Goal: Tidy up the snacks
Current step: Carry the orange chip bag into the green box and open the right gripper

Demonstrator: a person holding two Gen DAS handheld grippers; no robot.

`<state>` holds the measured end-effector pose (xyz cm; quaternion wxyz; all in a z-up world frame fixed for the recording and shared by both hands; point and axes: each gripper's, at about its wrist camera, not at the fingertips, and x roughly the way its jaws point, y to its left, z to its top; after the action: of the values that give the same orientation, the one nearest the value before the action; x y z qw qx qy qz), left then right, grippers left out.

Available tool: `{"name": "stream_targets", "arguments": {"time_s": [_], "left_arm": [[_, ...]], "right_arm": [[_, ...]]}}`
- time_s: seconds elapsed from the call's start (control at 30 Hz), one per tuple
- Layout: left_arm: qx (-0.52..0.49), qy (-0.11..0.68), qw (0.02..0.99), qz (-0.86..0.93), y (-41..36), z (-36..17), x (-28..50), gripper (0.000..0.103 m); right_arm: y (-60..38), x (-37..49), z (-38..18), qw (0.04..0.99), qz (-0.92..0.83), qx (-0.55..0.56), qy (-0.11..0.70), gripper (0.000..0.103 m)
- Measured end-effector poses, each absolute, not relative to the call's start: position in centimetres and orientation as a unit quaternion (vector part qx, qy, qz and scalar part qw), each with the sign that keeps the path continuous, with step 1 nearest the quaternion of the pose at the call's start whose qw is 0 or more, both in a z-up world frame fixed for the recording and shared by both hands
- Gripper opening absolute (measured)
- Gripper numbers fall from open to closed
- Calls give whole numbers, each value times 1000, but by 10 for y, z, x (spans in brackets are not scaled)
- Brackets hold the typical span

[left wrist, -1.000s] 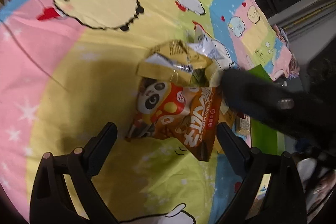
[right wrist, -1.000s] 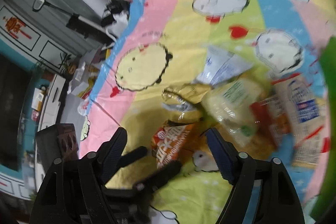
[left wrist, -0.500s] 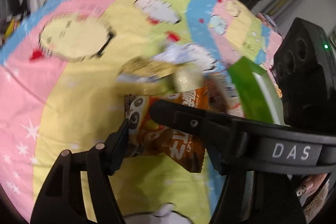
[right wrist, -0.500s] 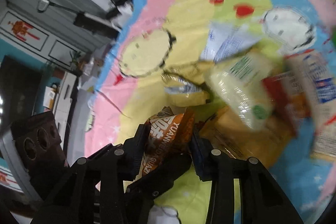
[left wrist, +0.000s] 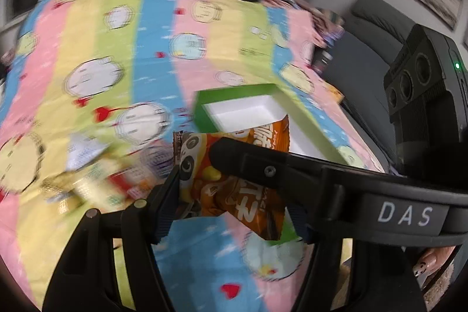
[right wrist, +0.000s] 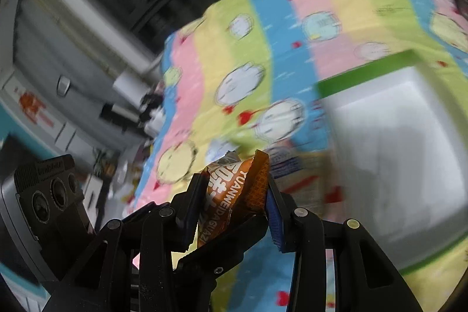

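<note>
Both the left hand-held gripper (left wrist: pixel 234 192) and the right hand-held gripper (right wrist: pixel 234 195) pinch one orange snack bag (left wrist: pixel 234 189), held just before the green box (left wrist: pixel 204 104).

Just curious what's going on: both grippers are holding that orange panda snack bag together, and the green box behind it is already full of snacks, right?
Not quite. Both grippers do hold the orange panda snack bag, but the green box is empty: the right wrist view shows only its bare white inside.

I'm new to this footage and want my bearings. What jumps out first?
An orange panda snack bag is pinched from both sides by the left gripper and right gripper, lifted above the striped cartoon blanket. Just beyond it lies a green box with a bare white inside; other snacks are a blur at left.
</note>
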<state>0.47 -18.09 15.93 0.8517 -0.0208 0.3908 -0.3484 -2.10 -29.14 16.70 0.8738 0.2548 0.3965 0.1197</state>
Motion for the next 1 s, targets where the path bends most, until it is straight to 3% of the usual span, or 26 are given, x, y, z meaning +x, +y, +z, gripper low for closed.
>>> {"name": "stream_targets", "arguments": {"time_s": [0.47,0.73,1.0], "left_arm": [[48,459,788,-408,-328,118,33,63],[41,510,765,-392,-338,80,38,62],[35,530,762,-371,-333,67,25,59]], "right_arm": [[-437,-30,119,846,6,360,394,42],[-451,-25,81,824,-14,370,430,43],[-433,-33,77,831,-42,330,446,43]]}}
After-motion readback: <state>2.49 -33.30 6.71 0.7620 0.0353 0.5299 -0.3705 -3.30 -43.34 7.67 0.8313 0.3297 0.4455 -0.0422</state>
